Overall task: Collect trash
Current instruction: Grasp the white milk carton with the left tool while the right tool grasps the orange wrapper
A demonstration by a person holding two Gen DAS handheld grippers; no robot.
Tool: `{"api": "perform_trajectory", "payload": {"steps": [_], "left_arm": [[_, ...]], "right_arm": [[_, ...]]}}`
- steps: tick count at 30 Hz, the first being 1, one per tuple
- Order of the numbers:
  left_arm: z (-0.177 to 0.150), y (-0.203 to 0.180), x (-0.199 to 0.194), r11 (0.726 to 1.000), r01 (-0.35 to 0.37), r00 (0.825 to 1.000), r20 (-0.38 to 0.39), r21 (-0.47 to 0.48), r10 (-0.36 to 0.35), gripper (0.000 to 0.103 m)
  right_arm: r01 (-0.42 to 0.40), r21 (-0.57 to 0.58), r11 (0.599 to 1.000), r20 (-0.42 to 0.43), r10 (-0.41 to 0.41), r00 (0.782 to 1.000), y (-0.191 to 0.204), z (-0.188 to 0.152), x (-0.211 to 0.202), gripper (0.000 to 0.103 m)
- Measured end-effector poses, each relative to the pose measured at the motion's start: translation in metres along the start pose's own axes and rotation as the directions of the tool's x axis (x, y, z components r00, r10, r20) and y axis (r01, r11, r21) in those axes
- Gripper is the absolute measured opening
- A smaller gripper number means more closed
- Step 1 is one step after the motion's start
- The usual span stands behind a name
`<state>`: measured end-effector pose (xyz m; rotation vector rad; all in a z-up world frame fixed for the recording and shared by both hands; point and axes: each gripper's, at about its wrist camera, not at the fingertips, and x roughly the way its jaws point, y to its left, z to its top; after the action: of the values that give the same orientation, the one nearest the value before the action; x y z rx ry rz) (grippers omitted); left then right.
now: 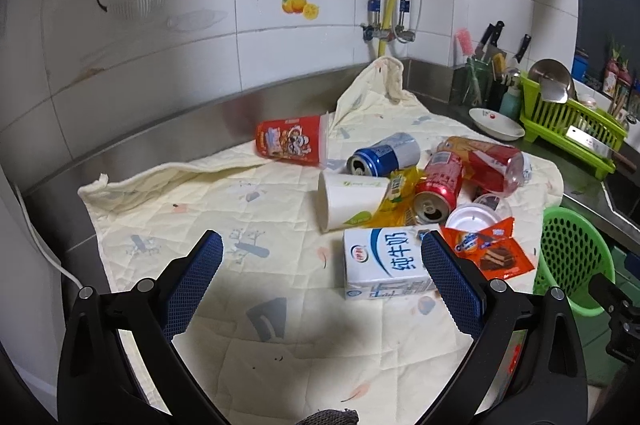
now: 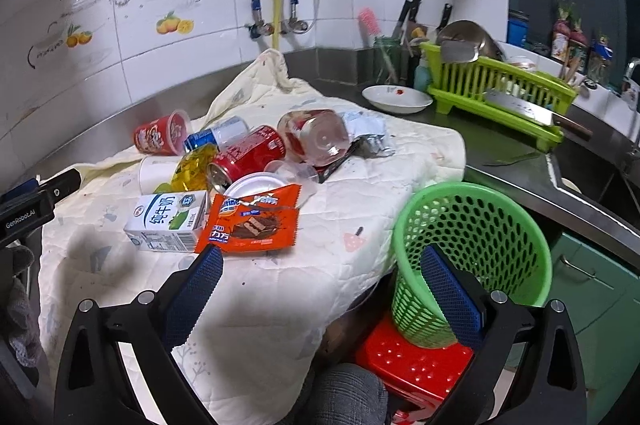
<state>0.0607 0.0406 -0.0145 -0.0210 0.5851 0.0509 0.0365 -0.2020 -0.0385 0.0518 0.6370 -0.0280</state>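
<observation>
Milk carton lying flat on the quilted cloth beside the orange wrapper, probably light and crushable, best pinched across its narrow sides; left gripper and right gripper both spread, empty.

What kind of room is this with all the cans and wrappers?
Most likely a home kitchen. A green dish rack sits on the steel counter, knives stand in a holder by the tiled wall, and a sink is at the right.

Green perforated basket, red stool, pale-yellow quilted cloth.
</observation>
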Motion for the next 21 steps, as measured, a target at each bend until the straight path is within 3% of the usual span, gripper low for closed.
{"api": "perform_trajectory", "payload": {"steps": [4, 7, 14, 18, 21], "left_arm": [[-0.005, 0.004, 0.011, 1.0, 0.006, 1.0, -0.022, 0.03, -0.005, 0.098], [-0.008, 0.005, 0.017, 0.998, 0.027, 0.999, -0.039, 0.05, -0.026, 0.098], [-0.008, 0.004, 0.033, 0.992, 0.082, 0.995, -0.069, 0.093, -0.076, 0.098], [-0.007, -0.003, 0.039, 0.981, 0.13, 0.99, -0.068, 0.143, -0.122, 0.097], [-0.007, -0.01, 0.043, 0.963, 0.189, 0.981, -0.084, 0.19, -0.176, 0.097]], "right_arm": [[-0.047, 0.006, 0.999, -0.037, 0.047, 0.998, 0.004, 0.002, 0.017, 0.095], [-0.075, 0.011, 0.997, -0.069, 0.076, 0.995, 0.007, 0.001, 0.031, 0.086], [-0.119, 0.027, 0.992, -0.132, 0.122, 0.984, 0.017, 0.0, 0.064, 0.079], [-0.156, 0.065, 0.986, -0.161, 0.164, 0.973, 0.015, 0.0, 0.078, 0.076], [-0.186, 0.088, 0.979, -0.177, 0.199, 0.964, 0.016, 0.001, 0.087, 0.066]]}}
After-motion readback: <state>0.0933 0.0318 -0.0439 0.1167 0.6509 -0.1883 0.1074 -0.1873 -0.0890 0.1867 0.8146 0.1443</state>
